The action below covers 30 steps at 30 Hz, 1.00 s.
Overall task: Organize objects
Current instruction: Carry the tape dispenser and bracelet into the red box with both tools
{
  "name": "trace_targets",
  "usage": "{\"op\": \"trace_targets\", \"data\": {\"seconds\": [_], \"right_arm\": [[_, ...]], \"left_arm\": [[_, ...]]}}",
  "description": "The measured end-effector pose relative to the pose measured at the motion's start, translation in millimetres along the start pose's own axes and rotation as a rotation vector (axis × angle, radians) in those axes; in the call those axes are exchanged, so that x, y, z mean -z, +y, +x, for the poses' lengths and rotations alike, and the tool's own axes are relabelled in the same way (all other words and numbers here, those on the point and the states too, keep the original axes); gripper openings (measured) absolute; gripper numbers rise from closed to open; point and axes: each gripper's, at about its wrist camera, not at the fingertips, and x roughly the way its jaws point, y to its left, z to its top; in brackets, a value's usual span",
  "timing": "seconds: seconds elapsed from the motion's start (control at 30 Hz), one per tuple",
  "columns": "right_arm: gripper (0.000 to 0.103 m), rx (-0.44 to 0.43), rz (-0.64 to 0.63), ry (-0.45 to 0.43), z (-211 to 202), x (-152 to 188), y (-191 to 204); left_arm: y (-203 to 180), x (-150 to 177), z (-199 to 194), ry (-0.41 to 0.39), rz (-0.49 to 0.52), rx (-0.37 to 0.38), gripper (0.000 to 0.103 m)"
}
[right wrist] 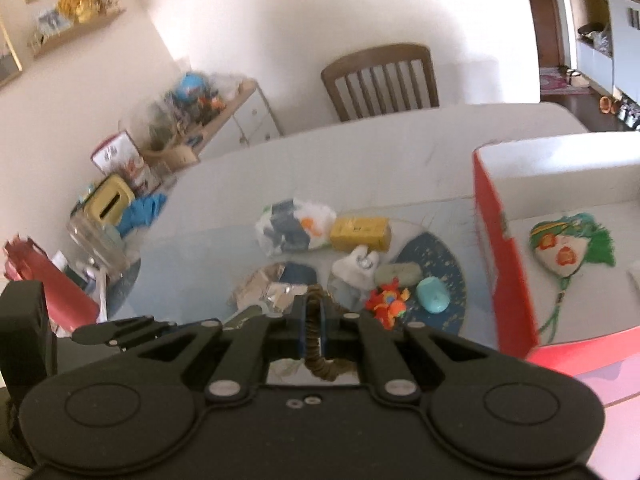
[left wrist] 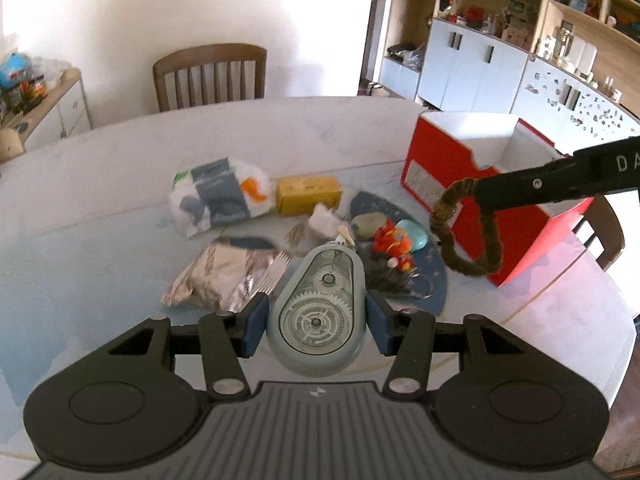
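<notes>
Pale worktop (left wrist: 120, 160) strewn with small clutter, left tongs (left wrist: 316, 320) clamped on grey correction-tape dispenser (left wrist: 316, 316) above it, right tongs (right wrist: 314, 320) pinching brown rope loop (left wrist: 464, 232) beside open red box (left wrist: 452, 152)

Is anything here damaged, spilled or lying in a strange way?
Nothing looks spilled or broken. The one oddity: the red box stands tilted on the table, one end raised. Inside it, a painted mask lies flat.
</notes>
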Motion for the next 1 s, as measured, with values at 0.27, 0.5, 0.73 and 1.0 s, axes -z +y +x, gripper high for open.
{"op": "trace_targets", "data": {"seconds": [0.27,0.5,0.73,1.0], "right_arm": [[0.005,0.027,0.020,-0.067,-35,-12,-24],[0.005,0.051,0.036,-0.125,-61,-22,-59],[0.005,0.078,0.058,-0.148,-78,-32,-103],[0.005,0.116,0.073,-0.169,-94,-43,-158]], "left_arm": [[-33,-32,-14,-0.034,0.046,0.023,0.052],[-75,-59,-9,-0.042,0.103,0.056,0.052],[-118,-80,11,-0.028,0.143,0.075,0.052],[-168,-103,35,-0.028,0.188,0.071,0.052]]}}
